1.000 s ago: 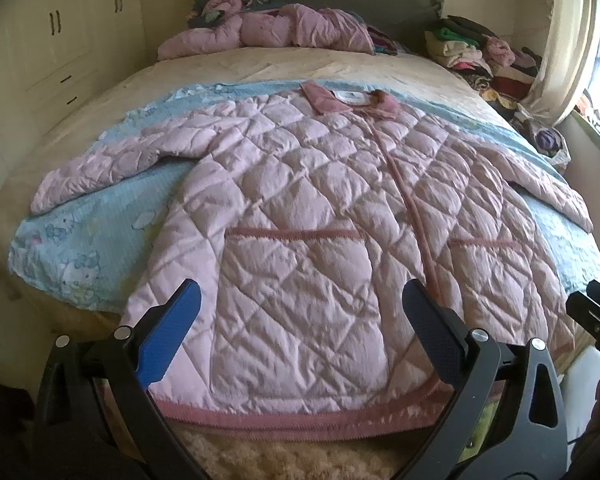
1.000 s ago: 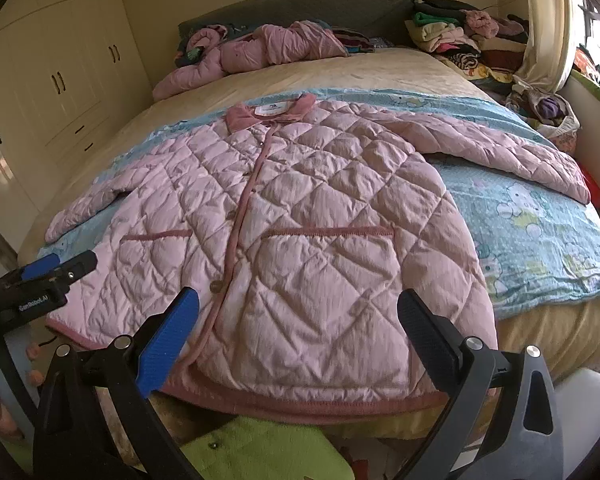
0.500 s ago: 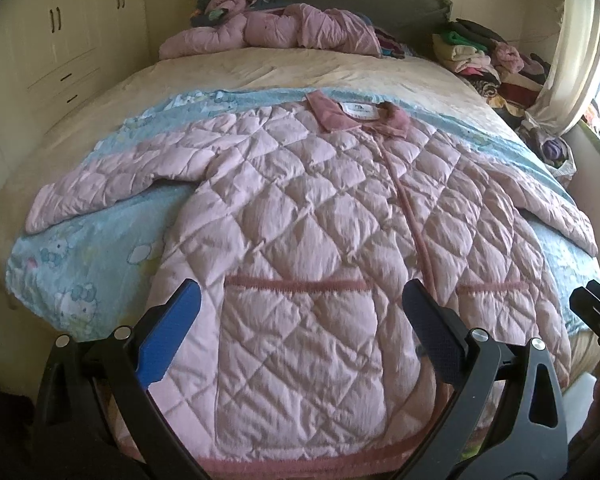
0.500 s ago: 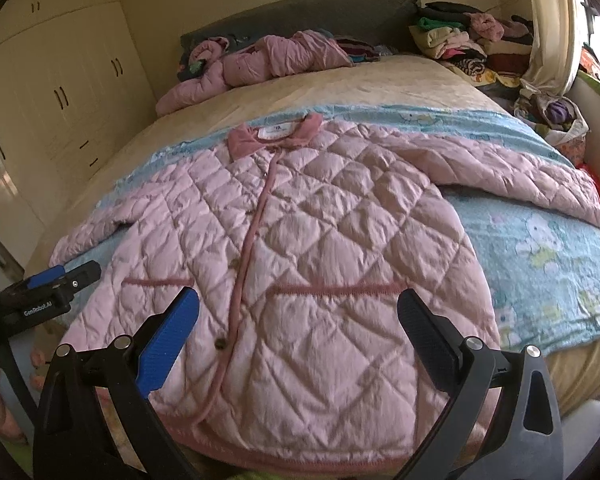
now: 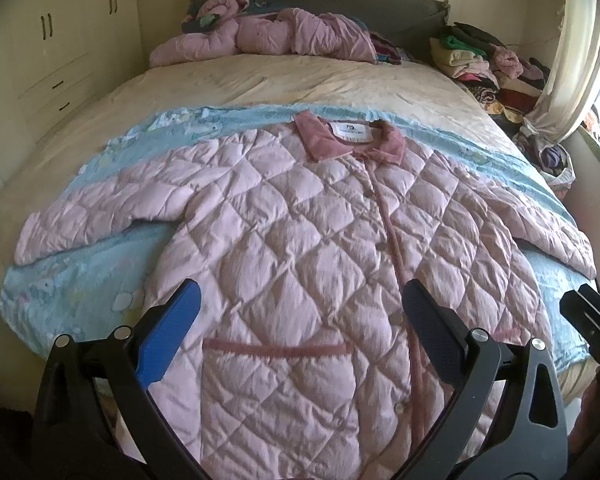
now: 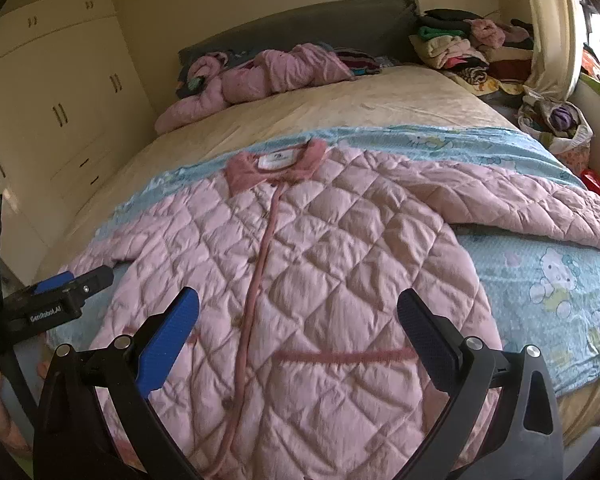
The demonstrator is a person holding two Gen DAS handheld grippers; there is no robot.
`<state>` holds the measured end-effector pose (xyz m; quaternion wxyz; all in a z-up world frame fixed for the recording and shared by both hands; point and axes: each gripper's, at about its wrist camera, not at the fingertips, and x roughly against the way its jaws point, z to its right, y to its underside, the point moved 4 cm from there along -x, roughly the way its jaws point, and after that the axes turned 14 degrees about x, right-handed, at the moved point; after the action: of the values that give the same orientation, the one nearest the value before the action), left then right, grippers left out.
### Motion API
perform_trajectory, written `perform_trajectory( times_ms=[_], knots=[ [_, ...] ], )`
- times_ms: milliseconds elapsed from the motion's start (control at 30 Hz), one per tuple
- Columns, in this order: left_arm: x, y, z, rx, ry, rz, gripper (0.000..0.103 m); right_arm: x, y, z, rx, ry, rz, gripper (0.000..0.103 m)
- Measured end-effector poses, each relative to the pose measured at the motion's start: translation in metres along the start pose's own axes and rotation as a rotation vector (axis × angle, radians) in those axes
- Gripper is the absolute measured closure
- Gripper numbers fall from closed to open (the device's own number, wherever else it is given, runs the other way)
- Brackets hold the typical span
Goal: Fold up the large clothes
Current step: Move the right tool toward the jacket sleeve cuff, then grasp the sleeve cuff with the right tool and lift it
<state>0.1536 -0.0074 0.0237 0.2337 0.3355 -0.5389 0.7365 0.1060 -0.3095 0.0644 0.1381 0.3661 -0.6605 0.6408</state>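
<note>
A large pink quilted coat lies flat, front up, on a light blue sheet on the bed, collar away from me and both sleeves spread out. It also shows in the right wrist view. My left gripper is open and empty, hovering above the coat's lower left half near a pocket. My right gripper is open and empty above the coat's lower right half. The left gripper shows at the left edge of the right wrist view.
The light blue cartoon sheet covers the near part of the bed. Another pink coat lies crumpled by the headboard. Folded clothes are piled at the back right. A wardrobe stands on the left.
Both grippers have moved forward and higher over the coat; the hem has dropped out of sight below the frames. The jaws stay open. The coat has not moved.
</note>
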Motion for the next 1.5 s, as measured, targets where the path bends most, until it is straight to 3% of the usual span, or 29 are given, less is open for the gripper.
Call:
perform_trajectory(
  times_ms=[500,733,1067,1500],
  knots=[
    [-0.033,-0.047,0.036,0.021,0.031,-0.012,0.008,-0.019,-0.041,0.048,-0.115,0.037,0.056,0.004],
    [-0.051,-0.065,0.062,0.013,0.044,-0.023,0.008,-0.029,-0.051,0.092,-0.207,0.091,0.072,0.004],
    [-0.082,-0.077,0.1,-0.005,0.055,-0.044,0.008,-0.045,-0.037,0.164,-0.335,0.183,0.054,0.004],
    [-0.144,-0.063,0.15,-0.068,0.084,-0.132,0.008,-0.079,0.007,0.258,-0.564,0.288,-0.032,0.004]
  ],
)
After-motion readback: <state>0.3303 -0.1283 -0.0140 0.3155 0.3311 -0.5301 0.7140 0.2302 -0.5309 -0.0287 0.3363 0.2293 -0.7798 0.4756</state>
